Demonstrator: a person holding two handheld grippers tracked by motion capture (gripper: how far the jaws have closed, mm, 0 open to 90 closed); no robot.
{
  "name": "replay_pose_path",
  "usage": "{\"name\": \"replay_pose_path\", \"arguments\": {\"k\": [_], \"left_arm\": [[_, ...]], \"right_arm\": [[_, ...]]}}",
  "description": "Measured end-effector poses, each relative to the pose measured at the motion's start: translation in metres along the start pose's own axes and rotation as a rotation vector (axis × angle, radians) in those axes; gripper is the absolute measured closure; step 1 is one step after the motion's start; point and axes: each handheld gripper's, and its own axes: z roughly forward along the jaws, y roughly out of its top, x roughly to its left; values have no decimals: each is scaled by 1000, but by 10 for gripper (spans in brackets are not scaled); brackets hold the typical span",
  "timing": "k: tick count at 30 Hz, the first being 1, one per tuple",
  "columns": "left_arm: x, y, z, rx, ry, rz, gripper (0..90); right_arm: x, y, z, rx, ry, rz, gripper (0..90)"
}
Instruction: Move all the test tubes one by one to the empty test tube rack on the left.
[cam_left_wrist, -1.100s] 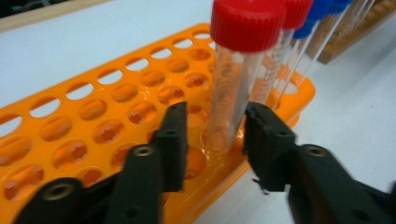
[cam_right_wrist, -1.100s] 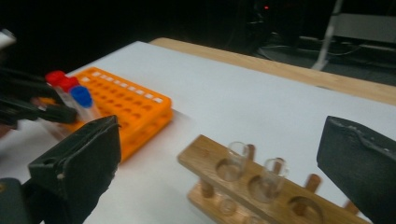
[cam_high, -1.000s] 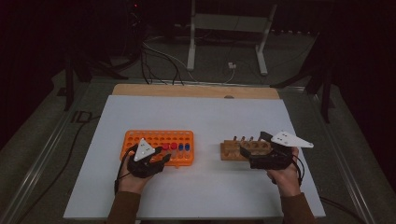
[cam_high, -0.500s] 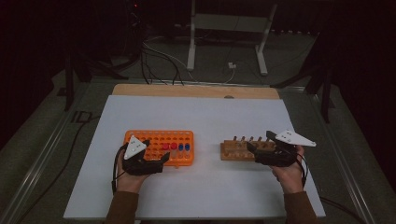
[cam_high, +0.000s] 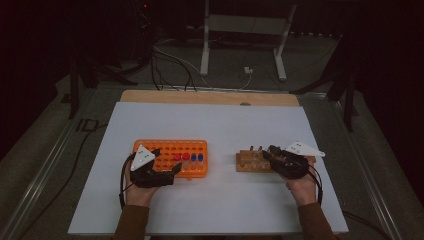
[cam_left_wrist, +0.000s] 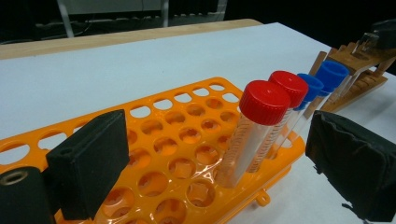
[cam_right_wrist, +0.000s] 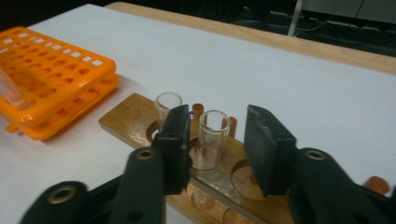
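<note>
Grippers (cam_high: 167, 167) (cam_high: 270, 151) hover over white table (cam_high: 225, 125) in dark room.

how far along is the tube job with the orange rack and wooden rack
Done: four capped tubes, two red and two blue, stand in the orange plastic rack. In hand: the right gripper has just been closing around a clear open glass tube in the wooden rack, pads not yet touching. The left gripper is open at the orange rack. Left: a second glass tube.

Dim room, soft-focus close views
</note>
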Motion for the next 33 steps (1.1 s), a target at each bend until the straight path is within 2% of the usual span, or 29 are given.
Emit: {"name": "replay_pose_path", "arguments": {"k": [6, 27, 33], "left_arm": [[1, 0, 0, 3, -10, -12, 45], [-1, 0, 1, 8, -12, -14, 37], [-1, 0, 2, 7, -13, -15, 37]], "right_arm": [[4, -4, 8, -8, -22, -6, 738], [9, -8, 6, -26, -1, -27, 758], [6, -6, 4, -32, -12, -3, 760]]}}
